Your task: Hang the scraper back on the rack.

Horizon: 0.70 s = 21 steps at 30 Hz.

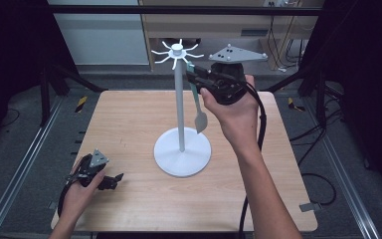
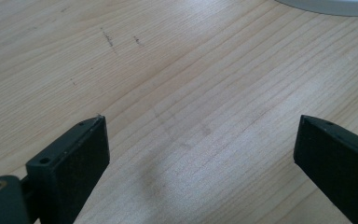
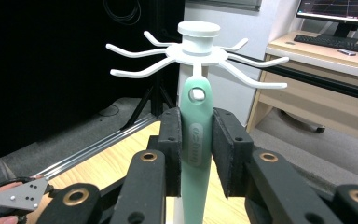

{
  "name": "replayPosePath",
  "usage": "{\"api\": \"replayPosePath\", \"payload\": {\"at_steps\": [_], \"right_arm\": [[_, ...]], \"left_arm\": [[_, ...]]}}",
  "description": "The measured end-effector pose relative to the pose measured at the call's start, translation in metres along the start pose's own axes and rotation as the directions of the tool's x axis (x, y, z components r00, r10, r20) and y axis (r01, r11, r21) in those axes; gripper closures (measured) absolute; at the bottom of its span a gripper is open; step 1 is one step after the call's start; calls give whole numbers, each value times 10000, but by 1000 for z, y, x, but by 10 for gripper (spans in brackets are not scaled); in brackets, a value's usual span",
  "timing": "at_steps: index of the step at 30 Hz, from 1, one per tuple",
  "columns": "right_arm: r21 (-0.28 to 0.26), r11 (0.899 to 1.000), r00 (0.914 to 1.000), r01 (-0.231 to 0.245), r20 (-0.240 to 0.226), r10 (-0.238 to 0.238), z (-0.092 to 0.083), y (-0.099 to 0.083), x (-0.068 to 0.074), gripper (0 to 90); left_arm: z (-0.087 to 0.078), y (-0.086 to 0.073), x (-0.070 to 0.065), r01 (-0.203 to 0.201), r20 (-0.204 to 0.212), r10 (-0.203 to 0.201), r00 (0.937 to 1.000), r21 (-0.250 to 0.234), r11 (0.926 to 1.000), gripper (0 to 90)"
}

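Spatula point(image 3: 196, 140) mint, smooth handle; white rack point(image 3: 196, 46) curved hooks.

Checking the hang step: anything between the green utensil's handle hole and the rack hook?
Nothing visible. The right gripper is shut on the green utensil, and the handle hole sits right at a hook of the white rack; whether it is seated, I cannot tell.

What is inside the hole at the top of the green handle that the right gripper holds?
In the hole of the green handle, a white hook tip of the white rack shows. The right gripper has its jaws pressed on the handle. Whether the handle already hangs on the hook cannot be seen.
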State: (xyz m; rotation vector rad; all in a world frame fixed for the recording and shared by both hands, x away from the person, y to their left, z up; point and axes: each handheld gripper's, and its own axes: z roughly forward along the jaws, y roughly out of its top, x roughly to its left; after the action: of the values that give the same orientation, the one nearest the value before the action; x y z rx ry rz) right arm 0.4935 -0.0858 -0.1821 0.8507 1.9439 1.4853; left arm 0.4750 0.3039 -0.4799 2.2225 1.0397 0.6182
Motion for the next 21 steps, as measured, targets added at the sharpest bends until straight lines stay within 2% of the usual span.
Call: {"api": "replayPosePath", "payload": {"at_steps": [21], "right_arm": [[-107, 9998, 9999, -144, -76, 144, -6, -2, -3, 728]], "left_arm": [[0, 0, 0, -9, -8, 9, 10000, 8, 10000, 31]]}}
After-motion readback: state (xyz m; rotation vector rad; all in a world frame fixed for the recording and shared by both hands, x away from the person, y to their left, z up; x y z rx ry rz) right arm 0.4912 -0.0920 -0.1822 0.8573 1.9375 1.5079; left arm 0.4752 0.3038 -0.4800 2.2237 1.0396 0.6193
